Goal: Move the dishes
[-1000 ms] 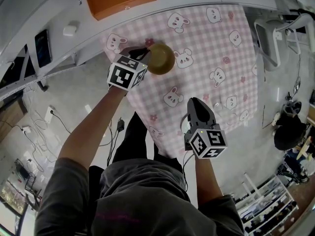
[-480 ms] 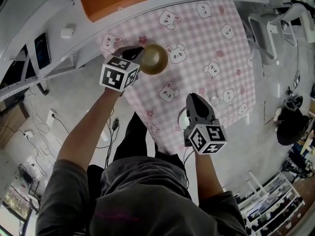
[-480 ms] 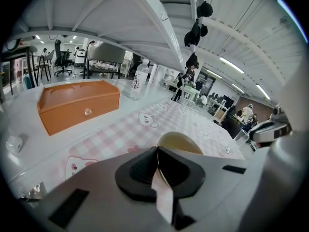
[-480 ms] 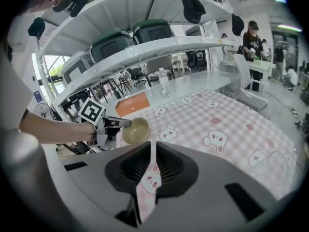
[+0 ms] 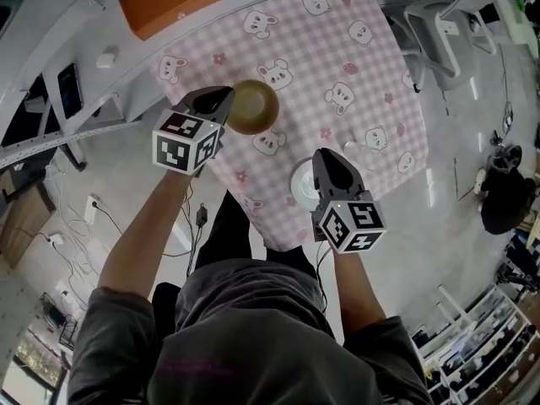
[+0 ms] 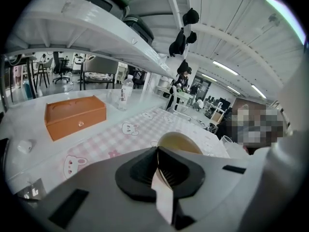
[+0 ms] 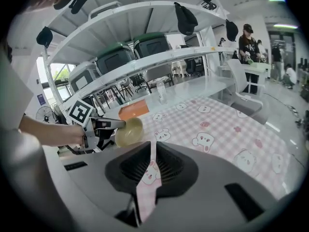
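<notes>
Head view, with both gripper views. The left gripper (image 5: pixel 224 101) has just been closing its jaws, which now clamp the near rim of the tan bowl (image 5: pixel 253 106). The bowl is round and has no long axis. Its mouth faces upward and its body projects from the jaws toward the middle of the pink checked cloth (image 5: pixel 337 49). The right gripper view shows the bowl (image 7: pixel 129 132) carried in the air, clear of the cloth, near the left edge of the worktop (image 6: pixel 29 124). The right gripper (image 5: pixel 327 160) has its jaws drawn nearly together on the rim of a clear dish (image 5: pixel 301 182). The rabbit pattern of the cloth shows through the dish in the narrow gap between the jaws. The dish lies level, close to the cloth edge nearest the person. An orange box (image 5: pixel 171 2) stands on the bare worktop beyond the cloth, well apart from both dishes. Compared with one second earlier, the bowl has left its place beside a printed rabbit and now sits nearer the person. The clear dish has shifted with the right gripper, and more of it is in sight.
</notes>
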A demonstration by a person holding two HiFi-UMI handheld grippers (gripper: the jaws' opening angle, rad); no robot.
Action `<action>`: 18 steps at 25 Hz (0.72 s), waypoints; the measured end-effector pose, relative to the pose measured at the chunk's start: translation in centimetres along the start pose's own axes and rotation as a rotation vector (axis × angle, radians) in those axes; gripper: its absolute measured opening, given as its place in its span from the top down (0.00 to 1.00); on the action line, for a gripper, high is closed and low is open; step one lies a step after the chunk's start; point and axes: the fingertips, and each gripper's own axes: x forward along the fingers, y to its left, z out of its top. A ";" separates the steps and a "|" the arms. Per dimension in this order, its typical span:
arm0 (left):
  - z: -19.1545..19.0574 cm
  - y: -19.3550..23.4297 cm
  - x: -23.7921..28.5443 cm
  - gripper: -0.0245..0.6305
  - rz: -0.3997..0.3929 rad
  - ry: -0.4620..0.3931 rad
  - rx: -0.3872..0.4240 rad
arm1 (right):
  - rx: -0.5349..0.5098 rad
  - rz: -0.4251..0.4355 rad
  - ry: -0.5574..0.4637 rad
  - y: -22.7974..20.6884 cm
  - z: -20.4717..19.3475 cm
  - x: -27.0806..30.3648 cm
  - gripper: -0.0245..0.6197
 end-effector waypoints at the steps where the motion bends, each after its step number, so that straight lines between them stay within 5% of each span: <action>1: 0.0 -1.0 -0.2 0.95 -0.002 -0.001 0.003 | 0.002 0.002 -0.005 -0.2 -0.1 -0.6 0.90; 18: -2.5 -15.4 1.0 0.95 -0.106 0.067 0.084 | 0.085 -0.033 -0.031 -6.3 -4.5 -9.5 0.90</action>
